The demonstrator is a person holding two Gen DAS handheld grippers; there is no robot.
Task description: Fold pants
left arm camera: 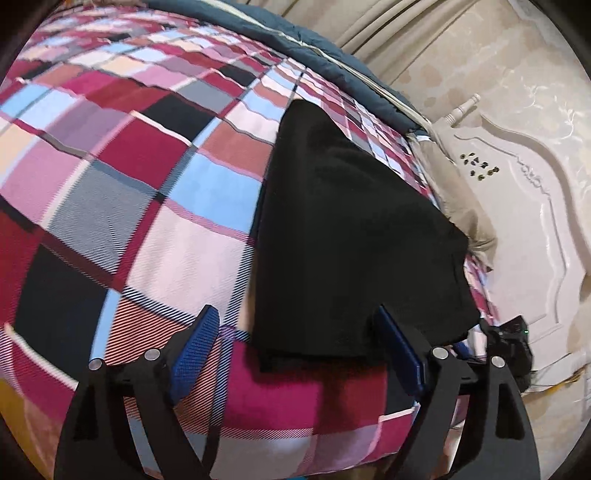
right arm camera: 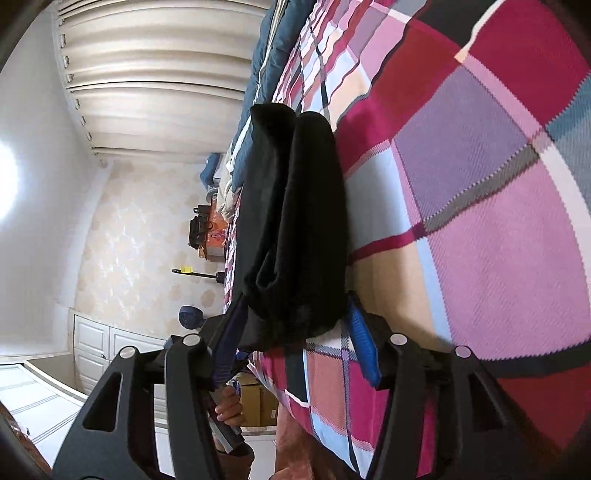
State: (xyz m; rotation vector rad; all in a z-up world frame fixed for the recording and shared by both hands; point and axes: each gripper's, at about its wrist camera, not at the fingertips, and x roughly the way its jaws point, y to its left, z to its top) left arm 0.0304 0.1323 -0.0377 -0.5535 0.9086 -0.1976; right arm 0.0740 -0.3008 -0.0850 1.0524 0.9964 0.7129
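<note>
Black pants (left arm camera: pixel 354 236) lie folded into a thick dark slab on a bed covered by a plaid bedspread (left arm camera: pixel 122 155) of pink, red, pale blue, grey and black squares. The cloth is so dark that seams, waistband and individual layers cannot be made out; in the right wrist view the pants (right arm camera: pixel 299 229) show two rounded rolls side by side, their inner folds lost in shadow.

The left gripper (left arm camera: pixel 297 332) hangs just above the near edge of the pants with its blue-padded jaws spread wide. The pads press on nothing: one stands over the bedspread, the other over the near corner of the pants, which partly hides behind it.

The right gripper (right arm camera: pixel 295 325) straddles the near end of the pants with its jaws parted. The cloth sits between the blue pads, but whether either pad touches it is hard to tell, since the dark fabric overlaps their tips.

Below the right gripper, a hand (right arm camera: pixel 231 406) grips a handle; only the fingers show, the rest cut off by the gripper frame.

Past the bed edge lies a dark blue quilt (left arm camera: pixel 295 33), a white carved headboard (left arm camera: pixel 517 206), cream curtains (right arm camera: pixel 155 74) and blurred clutter by the wall that cannot be identified.
</note>
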